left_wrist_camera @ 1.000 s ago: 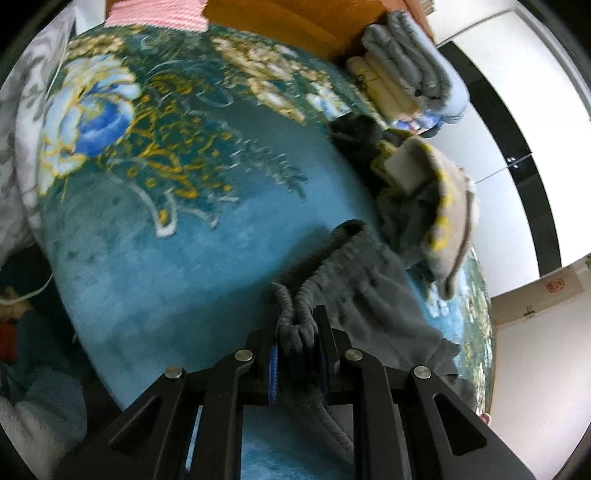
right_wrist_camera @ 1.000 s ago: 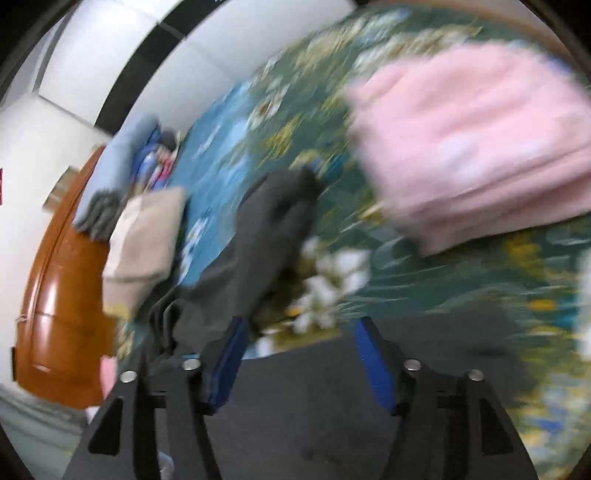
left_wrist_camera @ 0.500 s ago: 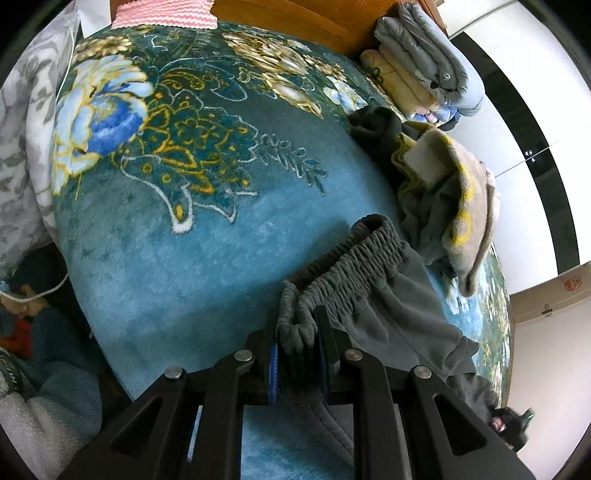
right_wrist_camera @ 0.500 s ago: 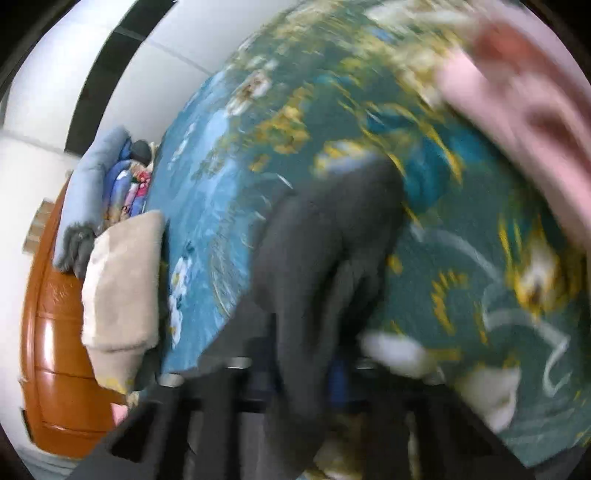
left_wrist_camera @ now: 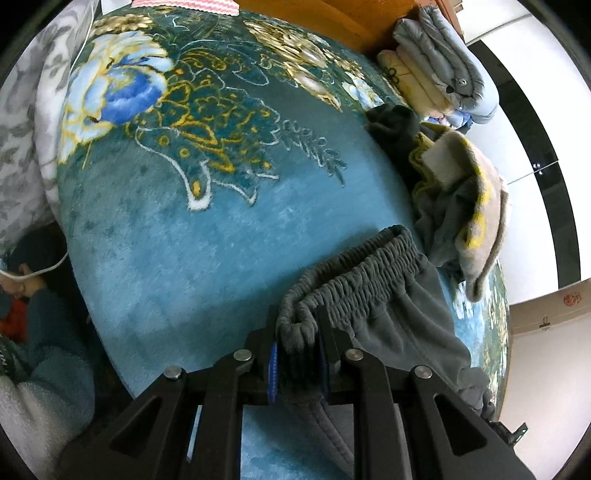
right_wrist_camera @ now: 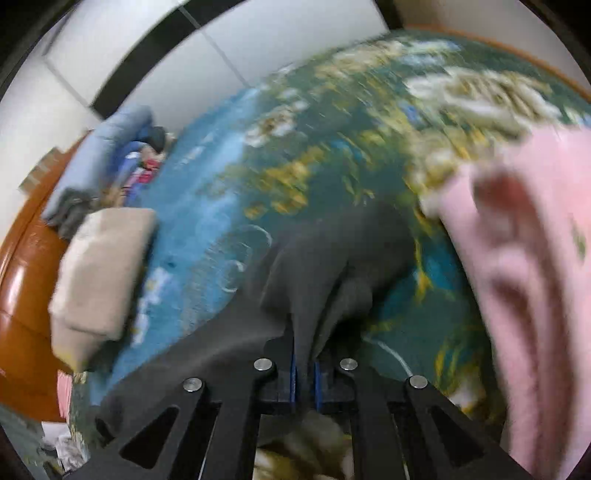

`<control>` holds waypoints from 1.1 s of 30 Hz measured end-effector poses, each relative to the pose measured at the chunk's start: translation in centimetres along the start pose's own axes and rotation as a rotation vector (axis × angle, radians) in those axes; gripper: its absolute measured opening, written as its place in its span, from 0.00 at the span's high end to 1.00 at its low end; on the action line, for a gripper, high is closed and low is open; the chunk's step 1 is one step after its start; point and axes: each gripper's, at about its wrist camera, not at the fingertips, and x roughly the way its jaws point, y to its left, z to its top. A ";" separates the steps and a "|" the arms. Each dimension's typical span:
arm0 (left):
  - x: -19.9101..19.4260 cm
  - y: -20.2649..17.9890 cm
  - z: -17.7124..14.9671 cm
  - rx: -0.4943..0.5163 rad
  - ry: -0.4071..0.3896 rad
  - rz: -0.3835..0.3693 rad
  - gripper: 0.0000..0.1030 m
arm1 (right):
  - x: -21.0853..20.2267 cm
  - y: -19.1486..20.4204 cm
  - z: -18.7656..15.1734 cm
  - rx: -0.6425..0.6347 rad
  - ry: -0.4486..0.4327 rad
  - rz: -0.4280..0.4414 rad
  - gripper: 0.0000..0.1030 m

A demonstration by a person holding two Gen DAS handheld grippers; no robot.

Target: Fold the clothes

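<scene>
The left tool is clamped on the gathered elastic waistband of the dark grey fleece trousers, as it was a second ago. The right tool is what changed — a second ago its fingers stood apart over the cloth, and now they are pinched shut on a fold of the same grey trousers at the far end. With both ends held, the garment is probably ready to be lifted, stretched flat or doubled over.

The trousers lie on a plush teal bed blanket with blue and gold flowers. Just right of them sits a crumpled beige and grey garment, and farther off a stack of folded bedding in blue-grey and cream rests against the orange wooden headboard. In the blurred right view, a pink fluffy blanket fills the right side — white wall panels with a black stripe stand beyond the bed.
</scene>
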 end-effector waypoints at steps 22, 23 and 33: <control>0.3 -0.4 0.1 0.006 0.006 0.017 0.82 | 7.0 9.9 3.1 0.156 0.176 -0.252 0.33; 0.3 -0.3 0.1 0.004 0.008 0.013 0.81 | 7.9 10.1 3.2 0.171 0.181 -0.296 0.33; 0.1 0.2 -0.1 -0.005 0.018 -0.020 0.81 | 9.3 10.1 3.3 0.125 0.220 -0.467 0.65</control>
